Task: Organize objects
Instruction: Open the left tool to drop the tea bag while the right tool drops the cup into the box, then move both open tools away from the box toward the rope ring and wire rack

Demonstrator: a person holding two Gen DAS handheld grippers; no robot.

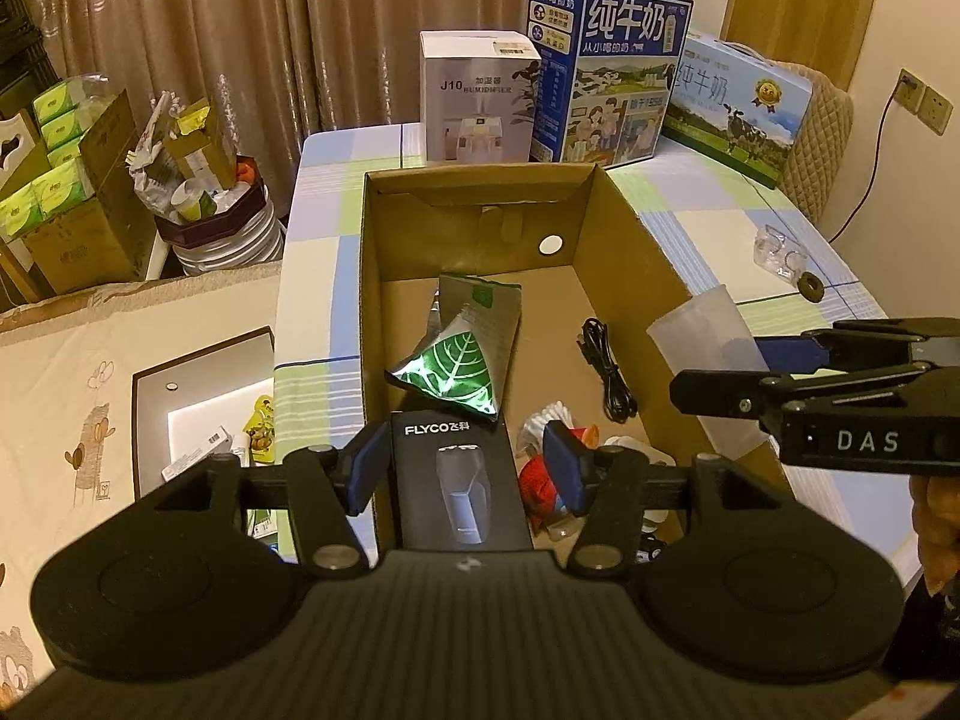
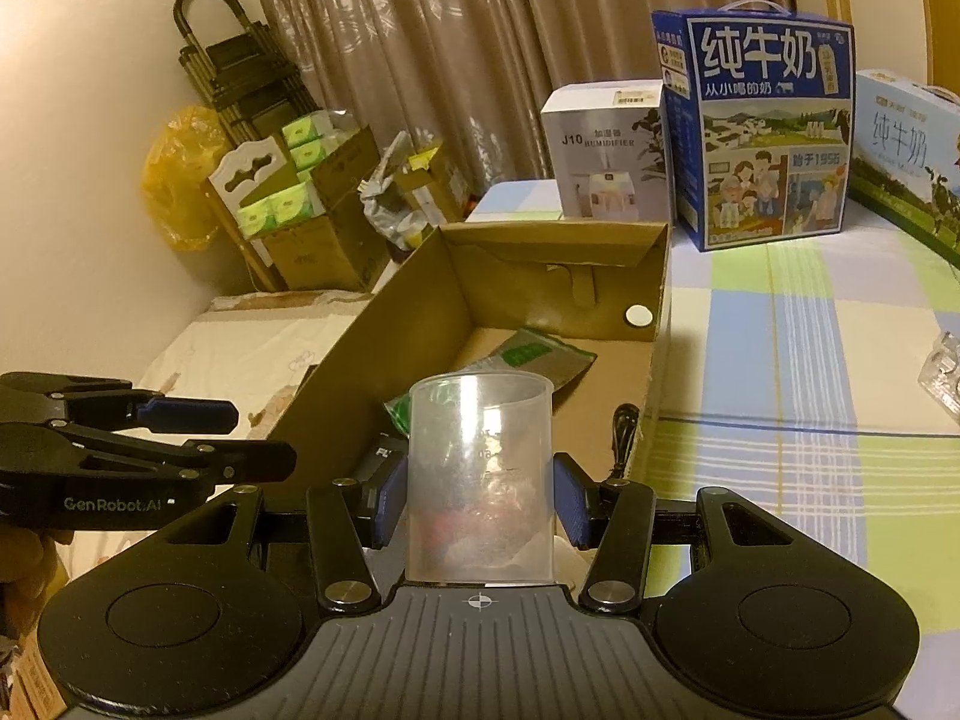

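Observation:
An open cardboard box (image 1: 373, 300) (image 2: 360, 378) stands on a checked tablecloth. Inside lie a black FLYCO shaver box (image 1: 456, 480), a green leaf packet (image 1: 450, 375), a grey-green pouch (image 1: 489, 312), a black cable (image 1: 606, 372) and red-and-white items (image 1: 537, 471). My left gripper (image 1: 468, 450) (image 2: 261, 438) hovers open over the box's near end. The shaver box lies below, and a gap shows beside the right finger. My right gripper (image 2: 480, 480) (image 1: 720, 366) is shut on a translucent plastic cup (image 2: 480, 468) (image 1: 708, 342), held over the box's right wall.
At the back of the table stand a white humidifier box (image 1: 474, 96), a tall blue milk carton (image 1: 606, 72) and a lower milk carton (image 1: 738, 114). Clear plastic packaging (image 1: 780, 252) lies to the right. A bed (image 1: 90, 390), tissue boxes (image 1: 60, 180) and a full bin (image 1: 210, 210) are to the left.

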